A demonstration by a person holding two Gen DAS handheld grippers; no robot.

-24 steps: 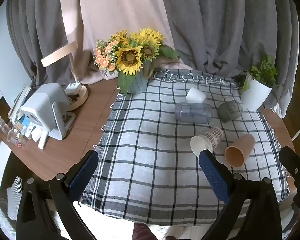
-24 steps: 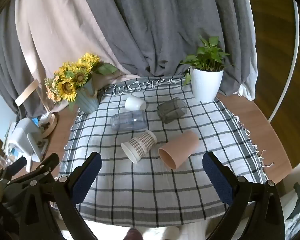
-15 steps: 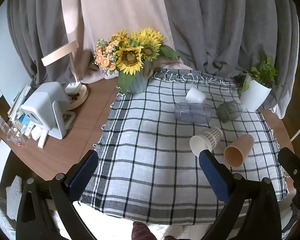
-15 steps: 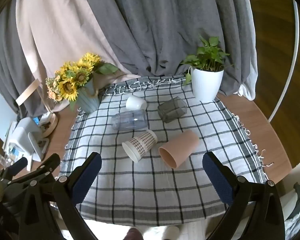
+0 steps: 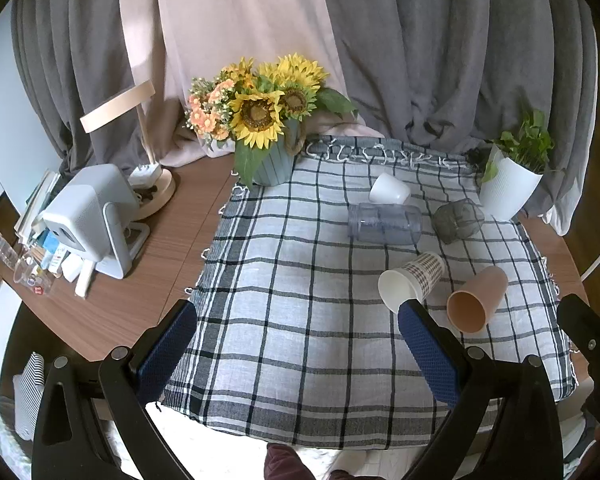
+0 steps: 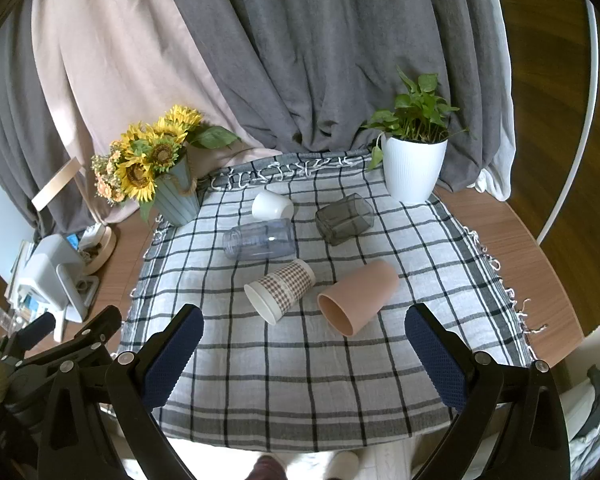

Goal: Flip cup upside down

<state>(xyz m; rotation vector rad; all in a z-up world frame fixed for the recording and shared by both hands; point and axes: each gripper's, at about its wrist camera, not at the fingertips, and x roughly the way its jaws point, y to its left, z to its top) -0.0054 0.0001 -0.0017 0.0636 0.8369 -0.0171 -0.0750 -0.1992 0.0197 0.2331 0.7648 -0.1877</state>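
Note:
Several cups lie on their sides on a checked cloth: a peach cup, a checked paper cup, a clear bluish tumbler, a dark grey glass and a small white cup. My left gripper is open and empty over the cloth's near edge. My right gripper is open and empty, just short of the peach and paper cups.
A sunflower vase stands at the cloth's back left corner and a white plant pot at the back right. A white device, a lamp and small clutter sit on the wooden table to the left. Curtains hang behind.
Both grippers have drifted very slightly; the scene sits a touch lower and closer in the views. Cups have not moved and both grippers stay open.

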